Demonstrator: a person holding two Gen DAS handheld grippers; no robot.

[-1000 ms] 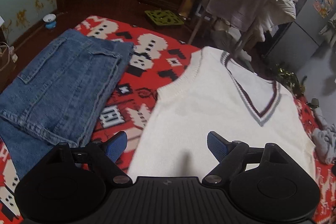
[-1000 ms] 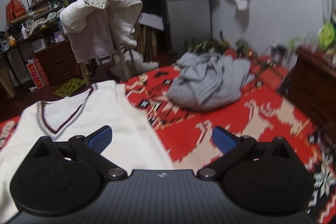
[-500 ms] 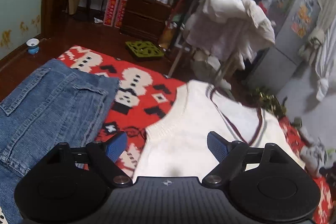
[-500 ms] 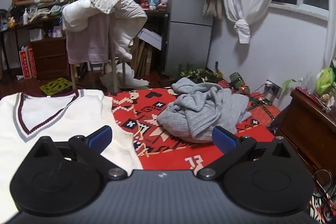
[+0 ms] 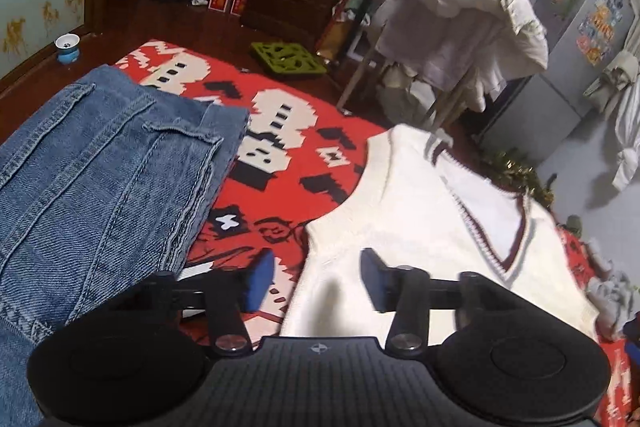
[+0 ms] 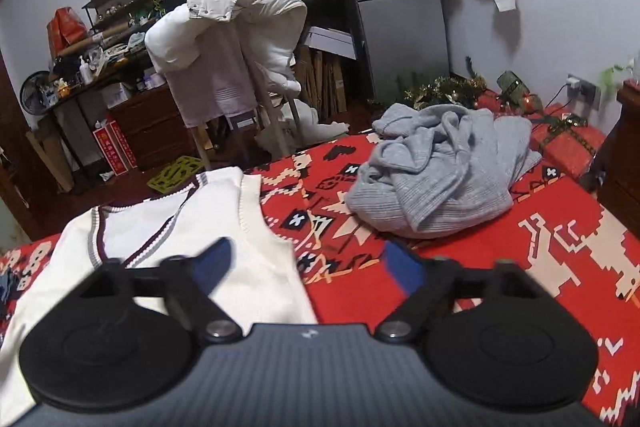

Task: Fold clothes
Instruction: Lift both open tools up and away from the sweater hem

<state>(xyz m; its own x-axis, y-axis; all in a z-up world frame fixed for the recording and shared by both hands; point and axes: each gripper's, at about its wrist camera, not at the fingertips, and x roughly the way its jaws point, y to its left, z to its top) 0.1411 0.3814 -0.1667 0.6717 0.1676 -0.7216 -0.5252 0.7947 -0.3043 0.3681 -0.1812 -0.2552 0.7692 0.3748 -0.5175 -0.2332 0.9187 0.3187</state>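
From the left wrist view, the white V-neck vest (image 5: 420,211) lies flat and face up on the red patterned blanket (image 5: 288,155), its maroon-and-grey collar pointing away toward the chair draped with pale clothes (image 5: 460,23), and the folded blue jeans (image 5: 100,179) sit beside it on the left, apart from it with a strip of blanket between. The left claw (image 5: 316,277) hangs just above the vest's left side edge, below the armhole, with its blue pads (image 5: 258,277) spread wide and nothing between them; one pad is over the blanket and the other over the white knit, so the edge runs between them. The step in hand looks like the approach for the first fold of the vest, and the next move likely calls for lowering onto that edge and pinching only the knit, not the blanket under it. From the right wrist view, the right claw (image 6: 306,267) is likewise spread apart and empty, hovering low over the vest's right side edge, one pad above the white fabric and the other above the red blanket. It points forward and slightly down, level with the surface. A crumpled grey sweater (image 6: 436,175) waits further off on the blanket, well apart from the vest, probably the next piece. Both claws seem to need matching grips on opposite edges before any fold can be carried across.
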